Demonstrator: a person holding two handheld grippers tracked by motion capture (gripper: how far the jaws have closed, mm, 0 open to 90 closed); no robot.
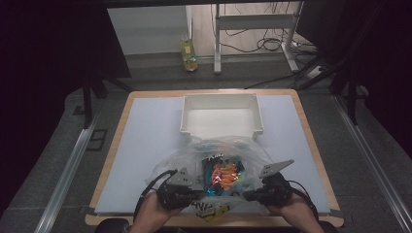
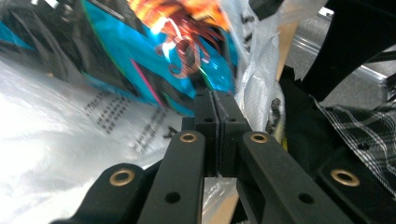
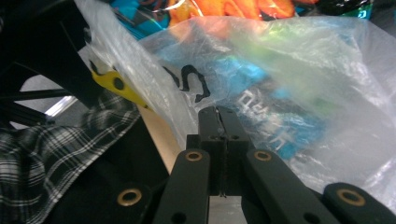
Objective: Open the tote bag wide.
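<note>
Both grippers' jaws pressed together, each pinching plastic bag (image 1: 214, 160) film.

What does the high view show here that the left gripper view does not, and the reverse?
High view alone: the white bin behind the clear plastic bag, the whole table, and both hands with the left gripper and right gripper at the bag's near corners. Left gripper view alone: its jaws closed together against the bag film, small print on the plastic, a checked sleeve. Both: the bag and the orange-and-blue snack packet inside it.
</note>
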